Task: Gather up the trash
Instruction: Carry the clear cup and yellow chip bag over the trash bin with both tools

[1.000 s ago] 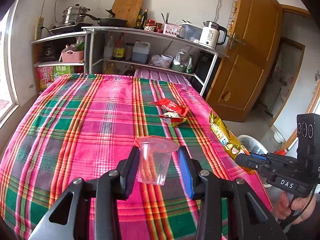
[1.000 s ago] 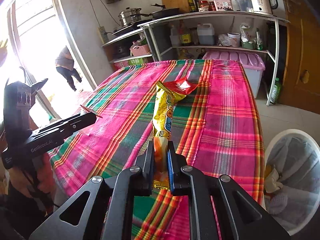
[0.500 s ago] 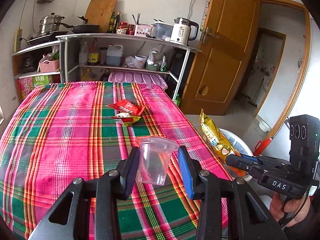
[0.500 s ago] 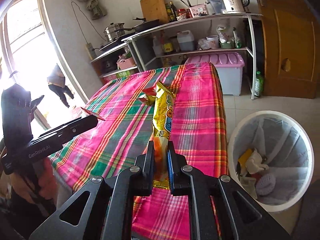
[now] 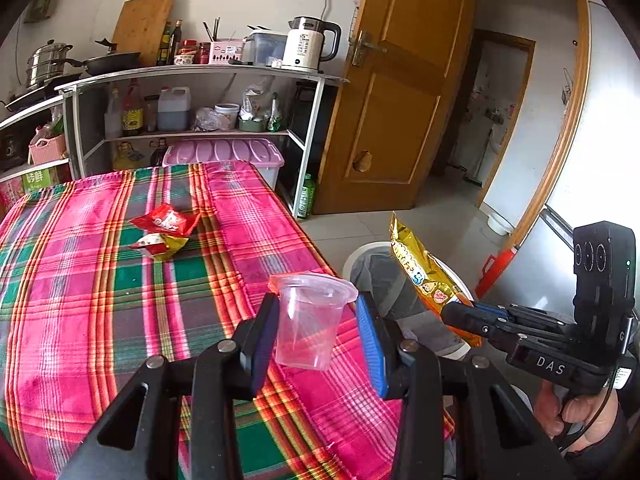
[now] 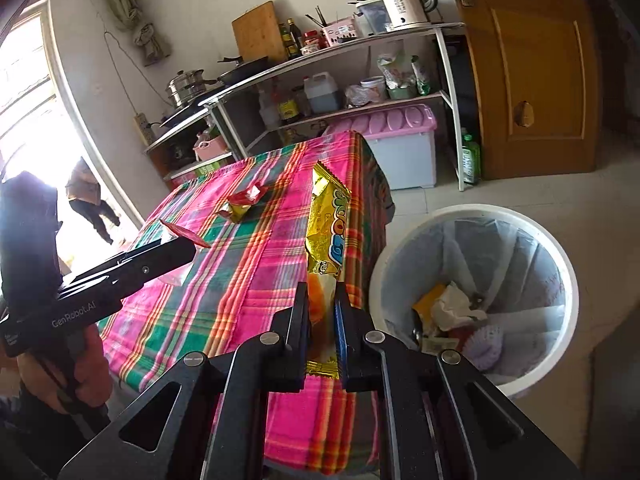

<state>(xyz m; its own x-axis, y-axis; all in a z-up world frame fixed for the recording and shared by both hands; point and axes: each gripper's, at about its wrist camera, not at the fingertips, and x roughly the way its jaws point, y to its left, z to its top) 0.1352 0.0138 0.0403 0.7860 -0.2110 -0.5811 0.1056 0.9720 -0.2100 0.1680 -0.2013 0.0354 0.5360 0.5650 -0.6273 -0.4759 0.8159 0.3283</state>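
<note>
Left gripper [image 5: 316, 326] sits low in the middle of its own view, its blue pads half spread and pressing the sides of a clear plastic cup [image 5: 310, 320] held upright over the near right edge of the desk [image 5: 80, 300]. Right gripper [image 6: 322, 320] is squeezed nearly together on the lower end of a yellow snack bag [image 6: 326, 240], which stands up from the jaws at the centre of the right wrist view.

A pink, green and orange plaid cloth covers the desk. Two crumpled wrappers [image 5: 164, 230], red and gold, lie touching each other on it, left of centre in the left wrist view. At lower right of the right wrist view a white trash bin [image 6: 560, 264] with a pale liner stands on the tiled floor just beside the desk, with paper and packets already inside.

Behind the desk a metal shelf unit [image 5: 200, 76] carries a kettle [image 5: 308, 44], bottles, pots and a cutting board. A pink-lidded storage box [image 5: 224, 150] sits under it, and a wooden door [image 5: 400, 92] fills the upper right.

Both grippers tilt downward. A hand [image 5: 576, 416] grips the right gripper's handle at the lower right of the left wrist view.
</note>
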